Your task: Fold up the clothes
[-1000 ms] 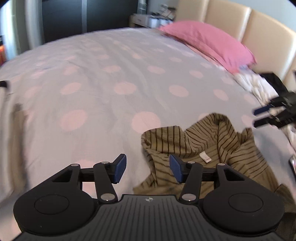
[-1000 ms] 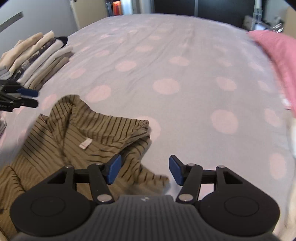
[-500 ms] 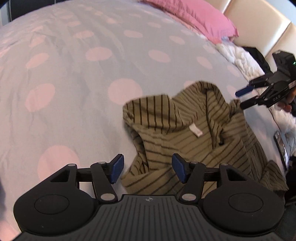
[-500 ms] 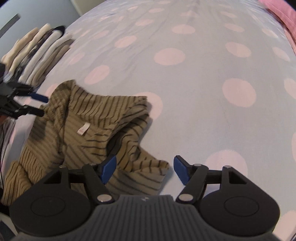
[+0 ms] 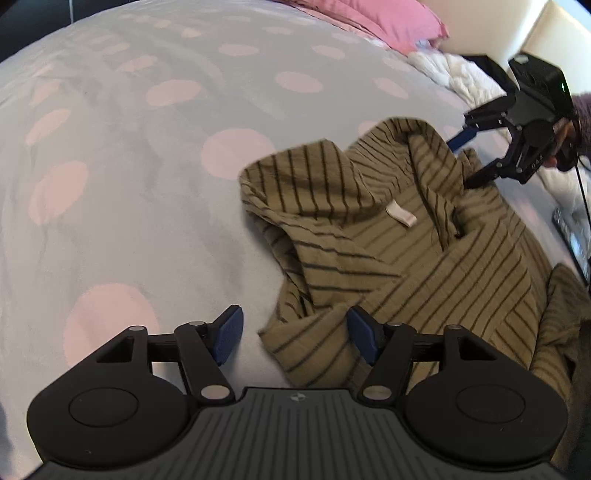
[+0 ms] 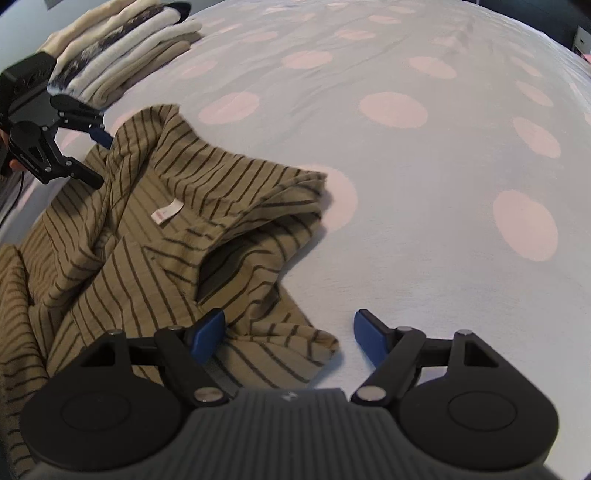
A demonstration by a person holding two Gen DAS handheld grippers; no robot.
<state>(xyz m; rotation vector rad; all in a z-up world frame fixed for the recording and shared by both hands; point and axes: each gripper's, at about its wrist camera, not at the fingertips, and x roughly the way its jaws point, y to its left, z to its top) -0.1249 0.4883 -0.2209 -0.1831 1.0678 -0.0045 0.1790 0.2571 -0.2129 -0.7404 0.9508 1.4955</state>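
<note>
— Bedding first: what covers the bed?

— Pale grey duvet with pink dots fills both views, and the olive striped shirt lies crumpled on it, its white neck label facing up.

— Where do the claws stand relative to the shirt?

— Left gripper sits low at one sleeve edge, jaws spread wide, the cloth's corner lying between the blue pads without being pinched. Right gripper is likewise spread apart over the other sleeve tip, one pad above the fabric, the other over bare duvet beside the shirt.

— Does either view show something the other misses?

— Yes. Only the left wrist view shows the pink pillow and a white quilt beyond the shirt's collar. Only the right wrist view shows the row of folded clothes beyond the collar. Each camera also catches the opposite gripper at the shirt's far shoulder, jaws parted around the fabric edge.
</note>
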